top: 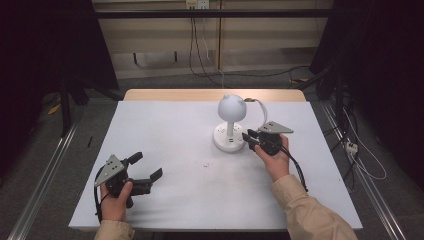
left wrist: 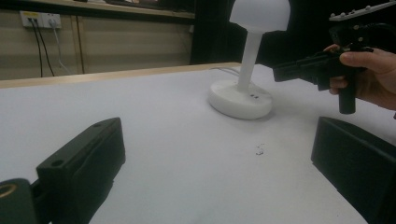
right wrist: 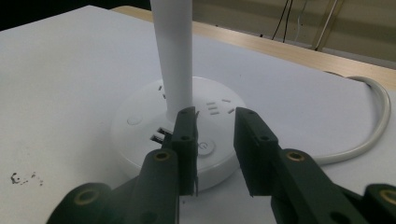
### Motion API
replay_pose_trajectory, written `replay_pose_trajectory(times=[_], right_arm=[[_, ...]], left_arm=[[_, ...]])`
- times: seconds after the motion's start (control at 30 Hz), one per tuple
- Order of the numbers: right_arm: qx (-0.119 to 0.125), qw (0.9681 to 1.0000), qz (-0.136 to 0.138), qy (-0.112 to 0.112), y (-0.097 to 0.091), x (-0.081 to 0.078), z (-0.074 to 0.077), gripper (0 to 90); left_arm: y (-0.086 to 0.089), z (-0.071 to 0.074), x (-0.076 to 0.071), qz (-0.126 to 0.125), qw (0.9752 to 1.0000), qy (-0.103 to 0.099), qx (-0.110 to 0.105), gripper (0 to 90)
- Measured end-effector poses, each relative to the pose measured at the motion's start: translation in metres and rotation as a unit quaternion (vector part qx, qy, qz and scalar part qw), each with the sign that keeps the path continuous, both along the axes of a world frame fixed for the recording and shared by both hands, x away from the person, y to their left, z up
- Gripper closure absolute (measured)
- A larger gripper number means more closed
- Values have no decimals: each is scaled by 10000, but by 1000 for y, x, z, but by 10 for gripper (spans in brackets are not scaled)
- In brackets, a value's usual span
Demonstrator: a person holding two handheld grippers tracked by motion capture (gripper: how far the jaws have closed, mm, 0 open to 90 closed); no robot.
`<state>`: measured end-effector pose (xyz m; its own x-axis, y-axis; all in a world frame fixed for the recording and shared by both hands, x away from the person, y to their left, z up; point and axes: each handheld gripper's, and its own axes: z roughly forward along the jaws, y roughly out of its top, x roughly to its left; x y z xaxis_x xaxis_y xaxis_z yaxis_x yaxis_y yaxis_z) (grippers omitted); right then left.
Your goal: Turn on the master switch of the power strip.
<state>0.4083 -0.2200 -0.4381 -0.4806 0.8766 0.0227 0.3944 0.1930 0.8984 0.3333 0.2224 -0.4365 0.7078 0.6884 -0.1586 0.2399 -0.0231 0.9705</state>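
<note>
A white desk lamp [top: 232, 107] with a ball-shaped head stands on a round base [top: 229, 138] at the table's back middle. The base [right wrist: 140, 126] carries socket slots, two USB ports and a round button. My right gripper [top: 248, 137] hovers at the base's right side, and its jaws [right wrist: 215, 116] stand a narrow gap apart over the base's near edge with nothing between them. It shows from the side [left wrist: 285, 72] in the left gripper view. My left gripper [top: 147, 166] rests at the front left, jaws wide open [left wrist: 217, 135] and empty, far from the lamp [left wrist: 240, 99].
The white table [top: 175, 130] has a wooden back edge. The lamp's white cable [right wrist: 369, 135] curves off behind the base to the right. A small dark speck [top: 205, 165] marks the table in front of the lamp. Cables and metal rails lie on the floor around.
</note>
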Motion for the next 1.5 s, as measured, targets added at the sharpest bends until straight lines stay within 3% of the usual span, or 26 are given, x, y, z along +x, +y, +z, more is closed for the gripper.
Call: replay_pose_trajectory(times=[0.83, 1.17, 1.5], right_arm=[[27, 9997, 216, 76, 6, 7, 0, 899], [113, 9994, 226, 224, 8, 10, -2, 900], [70, 9995, 215, 208, 7, 12, -4, 900]], left_arm=[[-2, 1, 1, -39, 10000, -18, 15, 26], [-1, 1, 1, -34, 10000, -20, 11, 26], [-3, 1, 1, -55, 10000, -17, 16, 26]])
